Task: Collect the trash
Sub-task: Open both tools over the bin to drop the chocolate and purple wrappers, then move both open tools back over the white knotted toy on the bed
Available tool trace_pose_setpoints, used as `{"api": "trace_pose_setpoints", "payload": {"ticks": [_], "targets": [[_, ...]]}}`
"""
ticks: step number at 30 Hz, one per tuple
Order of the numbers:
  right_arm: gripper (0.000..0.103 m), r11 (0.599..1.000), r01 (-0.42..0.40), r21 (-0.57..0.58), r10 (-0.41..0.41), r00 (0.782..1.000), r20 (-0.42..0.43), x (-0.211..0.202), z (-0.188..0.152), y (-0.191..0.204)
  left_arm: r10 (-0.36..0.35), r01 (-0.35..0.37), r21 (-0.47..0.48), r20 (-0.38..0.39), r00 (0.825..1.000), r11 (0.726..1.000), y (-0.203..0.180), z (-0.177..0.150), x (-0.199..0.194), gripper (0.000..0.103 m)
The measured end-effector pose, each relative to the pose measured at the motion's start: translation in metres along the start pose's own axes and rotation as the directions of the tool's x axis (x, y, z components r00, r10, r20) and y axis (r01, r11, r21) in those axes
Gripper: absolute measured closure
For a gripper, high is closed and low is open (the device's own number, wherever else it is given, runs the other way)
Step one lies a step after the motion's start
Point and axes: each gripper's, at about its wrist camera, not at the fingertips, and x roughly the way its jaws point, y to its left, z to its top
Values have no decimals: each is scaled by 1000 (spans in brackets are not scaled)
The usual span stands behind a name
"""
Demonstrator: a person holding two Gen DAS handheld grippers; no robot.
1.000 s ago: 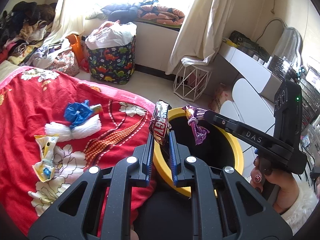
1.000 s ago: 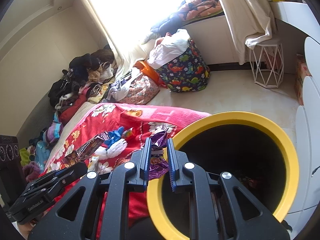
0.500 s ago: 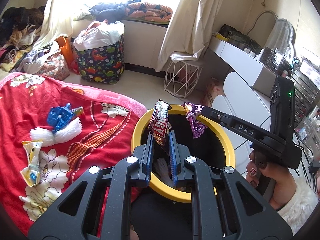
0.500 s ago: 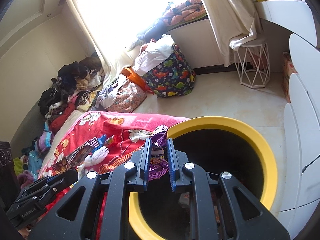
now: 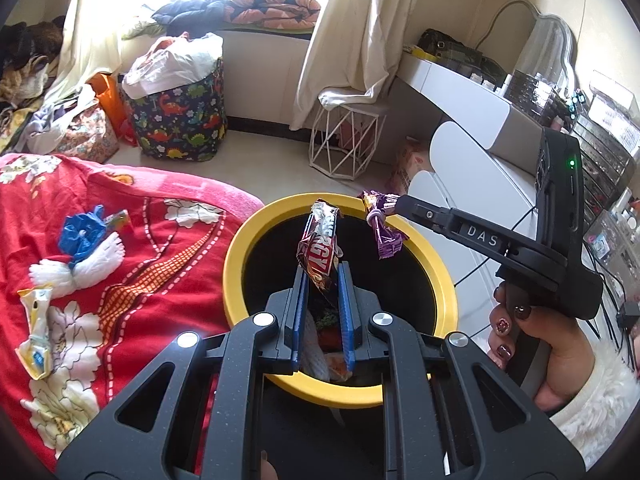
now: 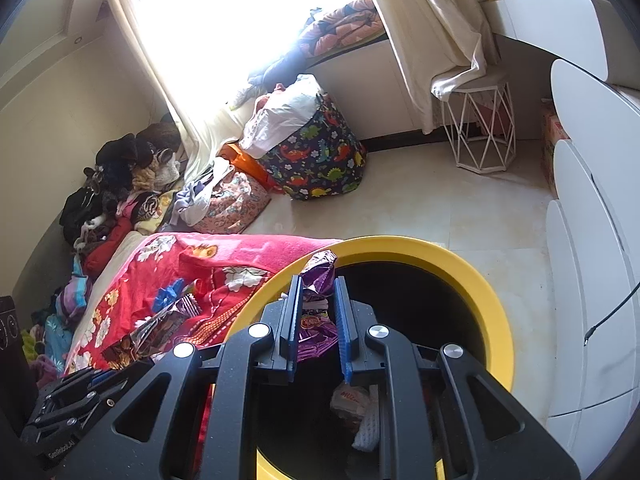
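A: Beside the bed, which is covered by a red flowered blanket, a round black bin with a yellow rim is seen, its mouth open below both tools. Is anything made out inside it?

B: Crumpled wrappers and a white knitted scrap are seen at its bottom. Behind it, a dark fabric hamper printed with dinosaurs is stood on the pale floor, and a white wire stool is placed near the cream curtain.

A: And the tools themselves?

B: The left gripper is held over the bin's mouth, its blue pads clamped on a silver-and-red snack bar wrapper, which is stood upright between them. The right gripper is likewise pressed together on a crinkled purple foil wrapper, held just over the near side of the rim. In the left view the right tool is gripped by a hand with dark-painted nails.

A: What is left on the blanket?

B: Three pieces are seen there, well apart from the bin: a white fluffy wad, a crumpled blue plastic scrap lying against it, and a yellow-and-white sachet nearer the edge of the picture.
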Motion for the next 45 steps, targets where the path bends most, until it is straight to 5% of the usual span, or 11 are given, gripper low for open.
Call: {"api": "trace_pose_setpoints", "payload": {"ticks": [17, 20, 21, 26, 45], "targets": [[83, 997, 38, 70, -37, 999, -10, -5, -1, -34, -21, 22, 13, -61, 998, 1000, -15, -3, 34, 93], [57, 995, 40, 93, -37, 999, -34, -2, -2, -38, -8, 8, 7, -61, 998, 1000, -13, -6, 35, 58], [55, 994, 53, 91, -50, 998, -33, -2, -3, -38, -4, 4, 1, -58, 998, 1000, -12, -6, 34, 43], [48, 994, 62, 94, -59, 998, -31, -1, -3, -36, 30, -31, -53, -28, 999, 998, 2, -10, 24, 14], [41, 996, -16, -84, 11, 998, -58, 18, -7, 41, 206, -185, -189, 98, 974, 964, 82, -1, -31, 11]]}}
